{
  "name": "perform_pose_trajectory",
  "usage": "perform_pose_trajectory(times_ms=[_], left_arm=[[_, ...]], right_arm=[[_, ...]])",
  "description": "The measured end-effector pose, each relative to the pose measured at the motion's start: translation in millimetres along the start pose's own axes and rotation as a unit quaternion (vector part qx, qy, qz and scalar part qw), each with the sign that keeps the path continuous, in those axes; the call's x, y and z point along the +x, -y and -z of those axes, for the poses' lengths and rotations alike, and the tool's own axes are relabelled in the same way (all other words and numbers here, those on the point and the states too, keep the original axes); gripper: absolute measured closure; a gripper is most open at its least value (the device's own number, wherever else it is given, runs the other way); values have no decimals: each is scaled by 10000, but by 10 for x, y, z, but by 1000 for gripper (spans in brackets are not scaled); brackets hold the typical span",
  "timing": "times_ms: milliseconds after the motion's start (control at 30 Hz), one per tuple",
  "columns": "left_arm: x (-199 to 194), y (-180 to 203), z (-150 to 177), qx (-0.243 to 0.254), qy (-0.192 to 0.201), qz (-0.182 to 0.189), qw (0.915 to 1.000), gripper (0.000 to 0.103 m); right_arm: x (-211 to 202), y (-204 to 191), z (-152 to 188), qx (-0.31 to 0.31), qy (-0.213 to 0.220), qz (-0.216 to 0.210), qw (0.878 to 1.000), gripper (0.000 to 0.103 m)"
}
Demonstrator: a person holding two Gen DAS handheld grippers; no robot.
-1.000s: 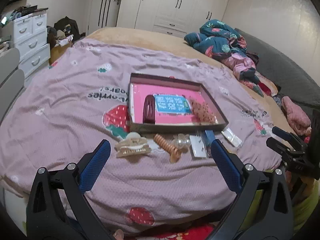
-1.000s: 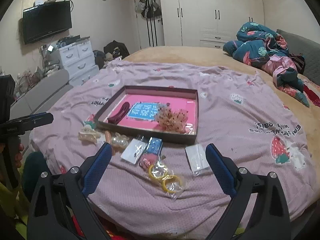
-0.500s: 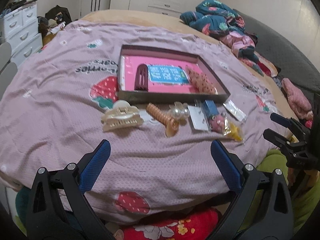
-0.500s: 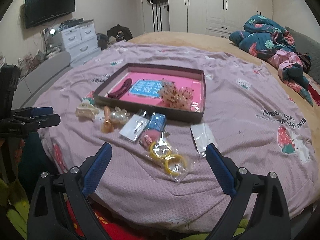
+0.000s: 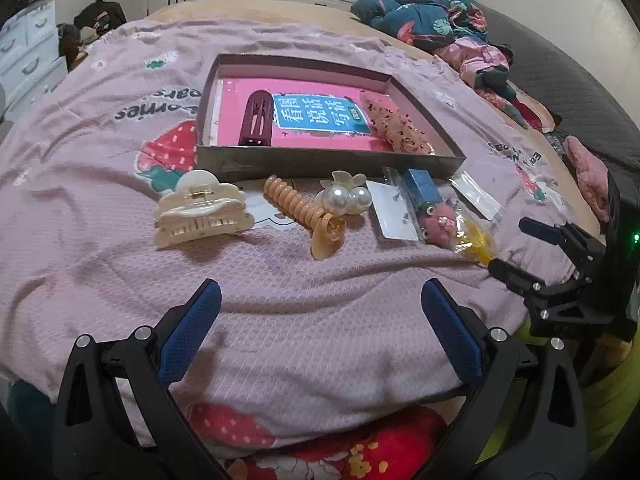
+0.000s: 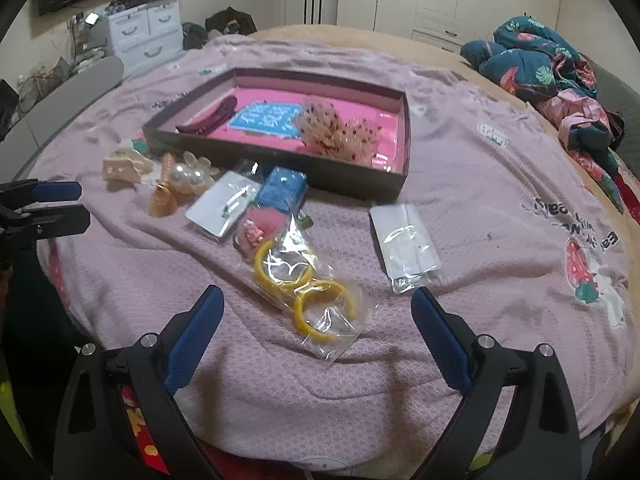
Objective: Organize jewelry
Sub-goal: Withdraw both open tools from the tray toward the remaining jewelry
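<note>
Pink strawberry-print bedding (image 5: 100, 208) covers the bed in front of me, with a shallow box (image 5: 332, 162) resting on it. My left gripper (image 5: 320, 300) hangs over the near edge, fingers spread wide and holding nothing; the cream claw clip (image 5: 202, 212), the orange spiral hair tie (image 5: 304, 210) and the pearl clip (image 5: 348, 196) lie beyond its tips, just before the box's near wall. My right gripper (image 6: 316, 304) is likewise wide apart and empty, with the clear bag of yellow rings (image 6: 308, 284) lying just ahead, between its fingertips. A small clear packet (image 6: 406, 246) sits just beyond the right finger (image 6: 438, 340).
</note>
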State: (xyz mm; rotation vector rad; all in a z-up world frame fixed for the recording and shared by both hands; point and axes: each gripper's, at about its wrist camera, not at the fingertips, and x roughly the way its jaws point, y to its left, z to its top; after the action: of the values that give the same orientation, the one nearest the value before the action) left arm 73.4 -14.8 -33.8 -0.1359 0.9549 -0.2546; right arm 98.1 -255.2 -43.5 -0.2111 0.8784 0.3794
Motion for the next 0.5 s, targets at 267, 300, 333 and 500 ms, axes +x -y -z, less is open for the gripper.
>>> perform_pose_trajectory(times_ms=[267, 300, 333, 500], left_arm=[[258, 13, -126, -168, -67, 131, 9997, 23], [300, 34, -147, -139, -95, 130, 9998, 27], [340, 56, -164, -117, -115, 127, 9998, 34], [536, 107, -213, -60, -272, 73, 9996, 44]], right_arm=[[137, 14, -23, -42, -36, 14, 10000, 9], [154, 17, -31, -59, -39, 10, 10000, 9], [172, 22, -40, -75, -50, 4, 10000, 9], [281, 45, -71, -177, -149, -112, 9997, 10]])
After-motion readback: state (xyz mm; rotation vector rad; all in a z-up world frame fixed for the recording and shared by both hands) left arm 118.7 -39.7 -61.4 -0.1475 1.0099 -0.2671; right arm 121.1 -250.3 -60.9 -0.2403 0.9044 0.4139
